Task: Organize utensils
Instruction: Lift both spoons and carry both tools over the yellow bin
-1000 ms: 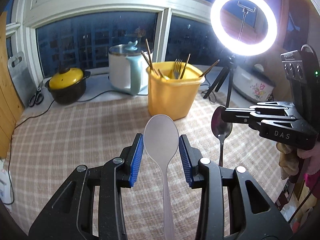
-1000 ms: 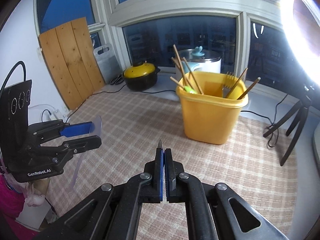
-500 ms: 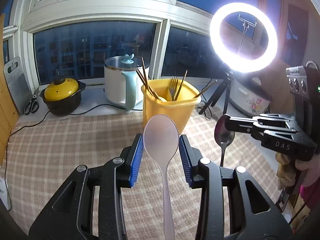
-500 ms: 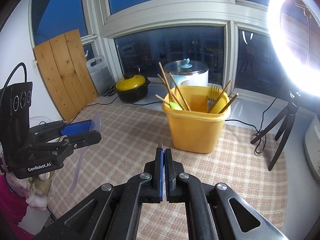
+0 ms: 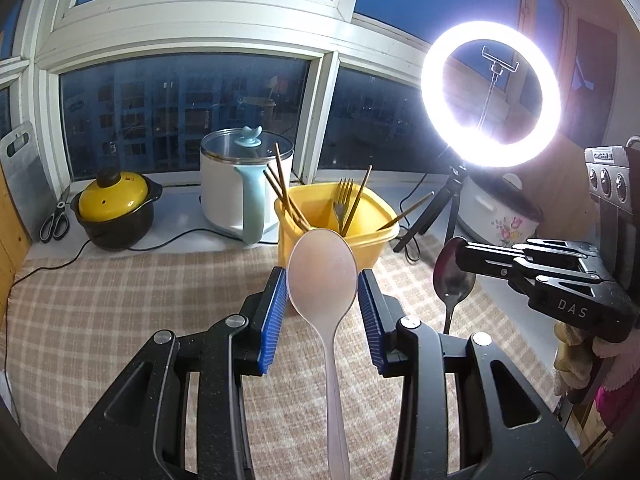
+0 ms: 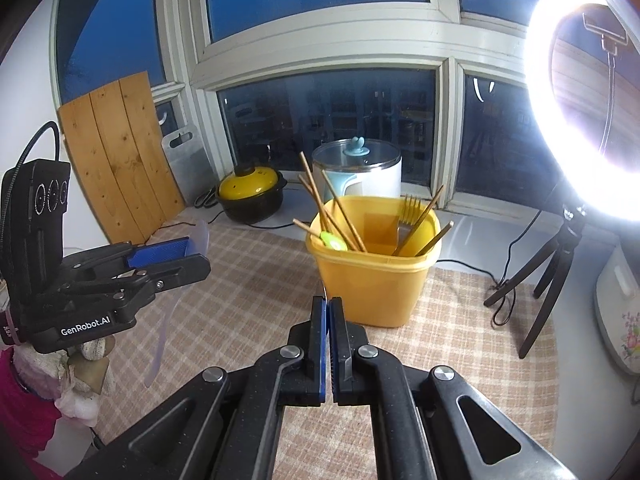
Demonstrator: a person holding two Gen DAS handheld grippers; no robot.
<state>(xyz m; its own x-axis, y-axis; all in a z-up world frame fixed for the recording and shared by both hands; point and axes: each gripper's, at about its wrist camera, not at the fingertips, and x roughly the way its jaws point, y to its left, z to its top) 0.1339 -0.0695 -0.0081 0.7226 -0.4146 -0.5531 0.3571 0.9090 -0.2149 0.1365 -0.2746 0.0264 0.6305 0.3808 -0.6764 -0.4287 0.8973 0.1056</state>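
Note:
My left gripper (image 5: 322, 280) is shut on a translucent white plastic spoon (image 5: 324, 276), bowl up between the blue pads. My right gripper (image 6: 329, 304) is shut on a metal spoon (image 5: 454, 280), seen edge-on between its pads; in the left wrist view its bowl sticks out of the right gripper's jaws. Both are held above the table, short of a yellow bin (image 6: 374, 276), also in the left wrist view (image 5: 372, 232), that holds chopsticks, a fork (image 6: 408, 212) and a green-handled utensil. The left gripper with the plastic spoon also shows at the left of the right wrist view (image 6: 176, 248).
The table has a beige checked cloth (image 5: 120, 312). On the sill stand a yellow-lidded black pot (image 5: 114, 208), a white electric kettle (image 5: 240, 188), scissors (image 5: 54, 220) and a floral cooker (image 5: 500, 212). A ring light on a tripod (image 5: 490, 96) stands right of the bin. A wooden board (image 6: 116, 160) leans far left.
Both grippers have risen and tilted up with their spoons, so the yellow bin sits lower in both views. Both grips are unchanged.

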